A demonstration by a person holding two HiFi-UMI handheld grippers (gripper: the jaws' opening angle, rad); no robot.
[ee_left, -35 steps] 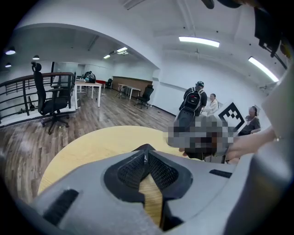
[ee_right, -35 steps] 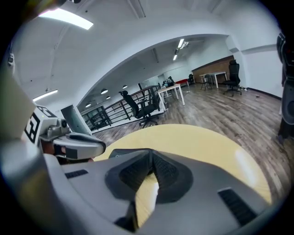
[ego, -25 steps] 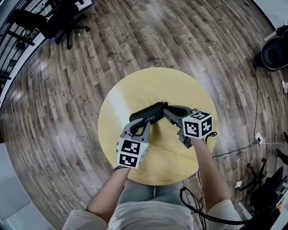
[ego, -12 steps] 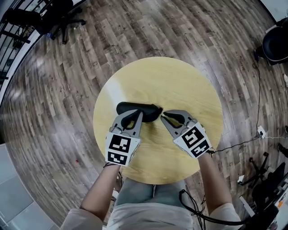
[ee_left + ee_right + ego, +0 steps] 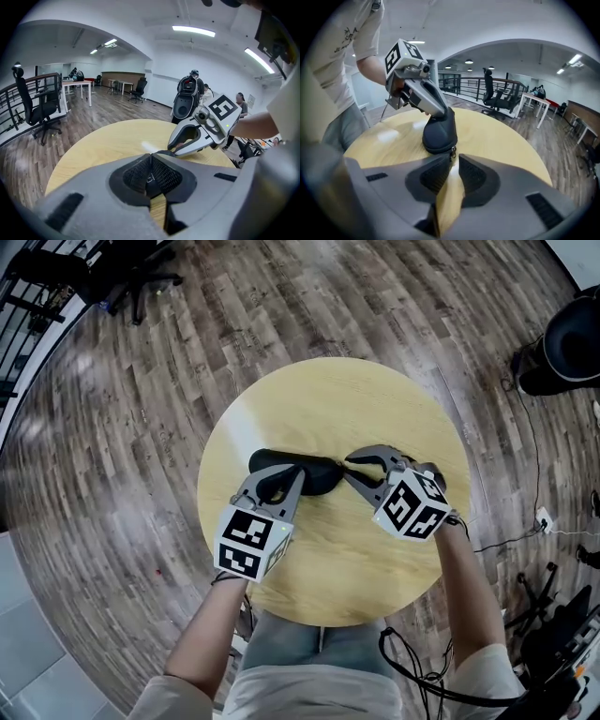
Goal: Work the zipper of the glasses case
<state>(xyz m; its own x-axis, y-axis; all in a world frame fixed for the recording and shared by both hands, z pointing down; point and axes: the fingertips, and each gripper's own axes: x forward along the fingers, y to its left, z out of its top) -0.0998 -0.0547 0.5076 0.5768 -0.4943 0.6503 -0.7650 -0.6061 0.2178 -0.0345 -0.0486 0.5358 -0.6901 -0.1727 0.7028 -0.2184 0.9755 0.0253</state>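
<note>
Glasses case (image 5: 298,472): black, lying flat, approx mid-table (image 5: 328,399).
L gripper (image 5: 277,480): over table's near-left part; jaws clamped on case's left end.
R gripper (image 5: 351,469): over table's mid-right; jaws narrow, thin gap w/ table showing through.
Zipper pull (image 5: 452,152): at case's right end, just at R tips; pinch not evident.

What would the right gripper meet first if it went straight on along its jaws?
Most likely the zipper pull, hanging just ahead of the slightly parted tips of the right gripper, with the end of the glasses case right behind it.
</note>
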